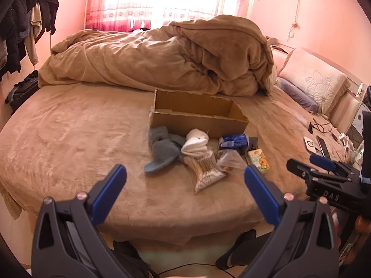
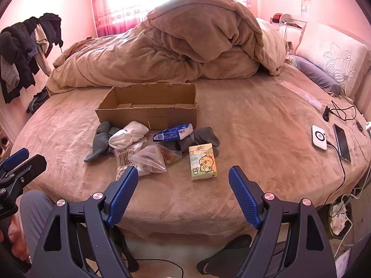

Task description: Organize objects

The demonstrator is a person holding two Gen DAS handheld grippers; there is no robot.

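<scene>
Left gripper (image 1: 185, 180) & right gripper (image 2: 183, 180) both spread wide, nothing held, low in frame. Cardboard box (image 2: 148, 106) sits mid-frame on bed (image 2: 255, 125); interior mostly hidden by front wall. Just below it: socks (image 2: 129, 134), tissue pack (image 2: 203, 162), zip bag (image 2: 155, 157), contents unclear.

My left gripper (image 1: 185, 178) is spread wide, blue pads (image 1: 109, 190) angled outward, nothing between them. My right gripper (image 2: 183, 180) is spread just as wide and holds nothing, level with the left and just beside it, both pointing forward.
</scene>
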